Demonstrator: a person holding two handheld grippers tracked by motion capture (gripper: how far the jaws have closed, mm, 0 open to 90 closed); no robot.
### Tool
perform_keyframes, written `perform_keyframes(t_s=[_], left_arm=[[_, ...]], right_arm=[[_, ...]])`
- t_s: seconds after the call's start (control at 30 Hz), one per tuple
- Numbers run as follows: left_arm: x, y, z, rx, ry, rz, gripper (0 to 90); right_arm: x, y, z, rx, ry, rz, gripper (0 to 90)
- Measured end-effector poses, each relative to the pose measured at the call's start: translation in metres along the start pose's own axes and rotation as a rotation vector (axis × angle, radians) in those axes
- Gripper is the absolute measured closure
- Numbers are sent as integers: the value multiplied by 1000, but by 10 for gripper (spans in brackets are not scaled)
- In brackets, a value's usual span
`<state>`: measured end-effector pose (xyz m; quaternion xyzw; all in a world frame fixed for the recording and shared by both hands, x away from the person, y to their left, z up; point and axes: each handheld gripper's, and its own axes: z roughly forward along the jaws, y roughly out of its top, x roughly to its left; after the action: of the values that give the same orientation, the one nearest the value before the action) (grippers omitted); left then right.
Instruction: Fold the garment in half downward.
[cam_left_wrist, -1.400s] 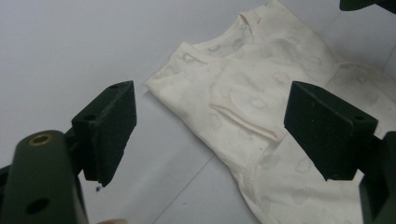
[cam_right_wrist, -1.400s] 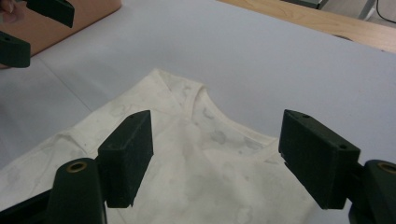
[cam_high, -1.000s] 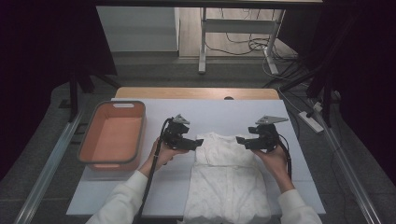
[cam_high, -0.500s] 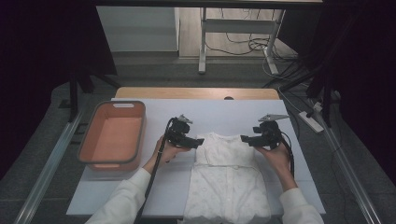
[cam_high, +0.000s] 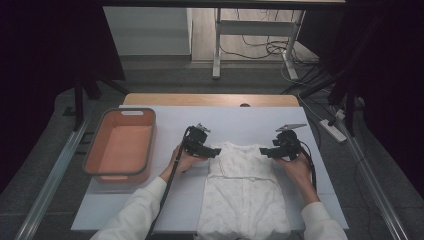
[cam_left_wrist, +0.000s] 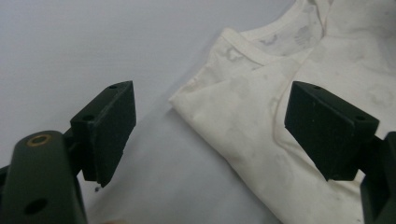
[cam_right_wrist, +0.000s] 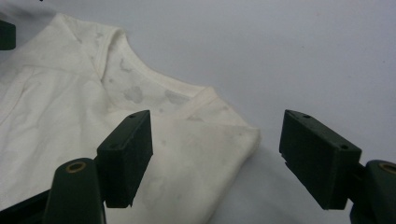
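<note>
Right now both grippers sit at the shoulders of the white garment (cam_high: 243, 192), one per side. Garment lies flat on the pale table (cam_high: 150, 210), hem toward the person's edge, neckline toward the far side, sleeves apparently folded in, though the high view is too coarse to be sure.

Left gripper (cam_high: 214, 151): jaws wide apart, nothing between the pads. In the left gripper view the folded shoulder corner (cam_left_wrist: 187, 100) sits in the gap between them, on the table, with one jaw over bare table and the other over the cloth. Can't tell whether either pad touches the fabric.

Right gripper (cam_high: 266, 151): jaws also spread, not clamped on anything. In the right gripper view one jaw is over the cloth near the neckline trim (cam_right_wrist: 154, 86), the other over bare table past the shoulder corner (cam_right_wrist: 250, 135).

Both white sleeves (cam_high: 135, 212) of the person come in from the near edge.

Further left, well apart from the garment, an orange bin (cam_high: 120, 145) stands on the table. Beyond the far table edge: floor, a desk frame (cam_high: 217, 45), loose cables (cam_high: 270, 47).
</note>
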<state>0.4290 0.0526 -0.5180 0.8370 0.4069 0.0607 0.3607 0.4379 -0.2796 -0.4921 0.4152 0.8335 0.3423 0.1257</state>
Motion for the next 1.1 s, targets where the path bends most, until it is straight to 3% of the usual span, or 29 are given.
perform_keyframes(t_s=[0.37, 0.63, 0.7, 0.73, 0.8, 0.87, 0.93, 0.97, 1.0, 1.03, 1.1], left_arm=[[0, -1, 15, 32, 1, 13, 174], [-2, -1, 18, 24, 10, 28, 229], [-4, -2, 17, 21, 6, 30, 324], [-5, -3, 17, 13, -24, 31, 388], [-7, -3, 17, 7, -34, 33, 427], [-9, -4, 17, 5, -23, 45, 534], [-10, -5, 17, 8, -58, 29, 681], [-10, -6, 17, 11, -71, 29, 780], [-10, -6, 17, 11, -71, 29, 806], [-10, -6, 17, 13, -77, 30, 823], [-11, -6, 16, 16, -77, 36, 831]], right_arm=[[-5, -6, 19, 80, 16, -4, 289], [-5, -6, 19, 78, 6, -18, 363], [-3, -6, 19, 82, 12, -26, 404], [0, -6, 19, 87, 11, -38, 443], [1, -5, 19, 89, 7, -48, 466], [5, -5, 20, 93, 5, -65, 524], [8, -5, 20, 97, 14, -88, 621], [10, -5, 20, 97, 43, -96, 749], [10, -5, 20, 97, 43, -96, 749], [11, -4, 21, 102, 83, -95, 834], [11, -4, 21, 101, 85, -99, 841]])
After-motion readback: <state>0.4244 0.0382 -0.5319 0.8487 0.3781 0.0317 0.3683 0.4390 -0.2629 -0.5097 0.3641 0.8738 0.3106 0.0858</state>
